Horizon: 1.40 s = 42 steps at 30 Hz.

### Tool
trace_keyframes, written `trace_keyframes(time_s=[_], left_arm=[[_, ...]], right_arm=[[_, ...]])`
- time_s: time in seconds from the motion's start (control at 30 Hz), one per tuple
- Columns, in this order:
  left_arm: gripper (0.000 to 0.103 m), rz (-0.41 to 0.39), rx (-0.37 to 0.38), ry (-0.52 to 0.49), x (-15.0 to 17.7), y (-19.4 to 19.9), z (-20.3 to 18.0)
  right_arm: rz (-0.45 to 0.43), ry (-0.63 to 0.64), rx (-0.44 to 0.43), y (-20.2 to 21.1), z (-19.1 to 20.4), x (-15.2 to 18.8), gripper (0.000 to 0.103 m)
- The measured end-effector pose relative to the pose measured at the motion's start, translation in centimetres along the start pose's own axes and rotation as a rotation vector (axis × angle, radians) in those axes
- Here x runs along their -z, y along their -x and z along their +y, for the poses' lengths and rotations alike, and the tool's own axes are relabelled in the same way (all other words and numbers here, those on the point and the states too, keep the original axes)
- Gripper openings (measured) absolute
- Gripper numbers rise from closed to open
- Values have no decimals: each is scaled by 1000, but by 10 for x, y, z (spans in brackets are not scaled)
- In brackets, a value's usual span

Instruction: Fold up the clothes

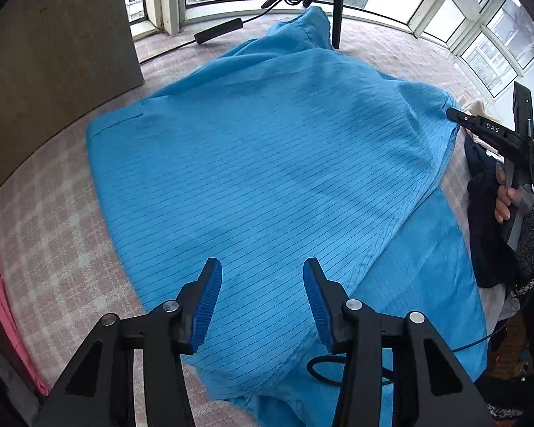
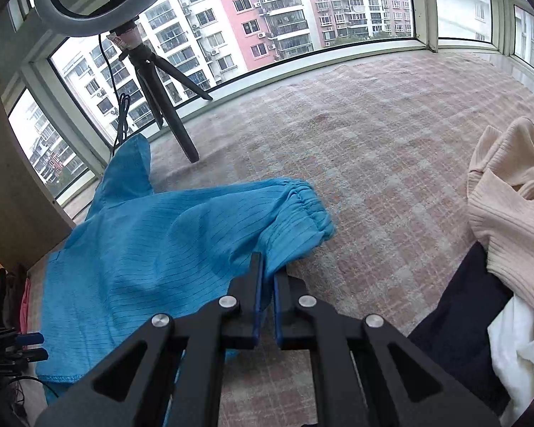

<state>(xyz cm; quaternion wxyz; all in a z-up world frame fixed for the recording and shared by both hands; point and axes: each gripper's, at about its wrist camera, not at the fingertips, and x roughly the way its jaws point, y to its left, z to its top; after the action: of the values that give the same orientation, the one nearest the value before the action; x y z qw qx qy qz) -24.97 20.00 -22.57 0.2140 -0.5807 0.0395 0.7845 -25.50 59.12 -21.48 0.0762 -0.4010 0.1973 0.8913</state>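
Note:
A blue pinstriped garment (image 1: 260, 163) lies spread over the pink checked cover, back side up, with a lower layer showing at the right. My left gripper (image 1: 262, 277) hovers open above its near hem, nothing between the blue pads. In the right wrist view the garment (image 2: 142, 249) stretches to the left, its elastic-cuffed sleeve (image 2: 302, 210) lying ahead. My right gripper (image 2: 266, 277) is shut on a fold of the sleeve fabric. From the left wrist view the right gripper (image 1: 454, 113) pinches the garment's far right edge, held by a hand (image 1: 505, 199).
A black tripod (image 2: 160, 89) stands at the window side, with a cable and a ring light above. A pile of cream, white and dark clothes (image 2: 509, 220) lies to the right. A pink item (image 1: 3, 302) sits at the left edge. A brown board (image 1: 53, 53) stands at the left.

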Motion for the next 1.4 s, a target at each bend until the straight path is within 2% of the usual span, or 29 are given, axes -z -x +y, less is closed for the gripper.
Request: trace_keyframes(time_s=[0.1, 0.23, 0.4, 0.47, 0.53, 0.6, 0.63, 0.7, 0.77, 0.83, 0.97, 1.2, 1.4], left_arm=[[46, -8, 23, -25, -19, -7, -18], [46, -34, 28, 12, -20, -7, -15], [46, -79, -14, 124, 10, 17, 25], [46, -77, -60, 166, 24, 21, 43], [46, -65, -84, 187, 34, 22, 51], [46, -60, -95, 196, 42, 25, 55], [46, -58, -99, 196, 45, 26, 56], [46, -66, -104, 186, 45, 28, 53], [46, -73, -83, 175, 44, 27, 47], [47, -72, -67, 155, 40, 24, 39], [47, -59, -73, 119, 29, 15, 30], [47, -29, -78, 142, 17, 7, 37], [48, 27, -68, 150, 10, -15, 41]], right_arm=[[-54, 43, -34, 20, 17, -12, 5], [-105, 256, -122, 48, 82, -22, 5], [93, 571, -346, 30, 199, 28, 5], [182, 689, -430, 20, 245, 50, 6], [334, 752, -464, -8, 274, 86, 6], [455, 781, -454, -29, 291, 111, 7], [477, 757, -460, -31, 290, 114, 8], [489, 695, -480, -30, 283, 108, 15], [436, 677, -439, -21, 274, 96, 38], [384, 666, -394, -12, 265, 84, 45], [308, 718, -268, -4, 256, 71, 45], [316, 743, -164, -23, 242, 63, 45], [366, 696, -200, -56, 237, 53, 45]])
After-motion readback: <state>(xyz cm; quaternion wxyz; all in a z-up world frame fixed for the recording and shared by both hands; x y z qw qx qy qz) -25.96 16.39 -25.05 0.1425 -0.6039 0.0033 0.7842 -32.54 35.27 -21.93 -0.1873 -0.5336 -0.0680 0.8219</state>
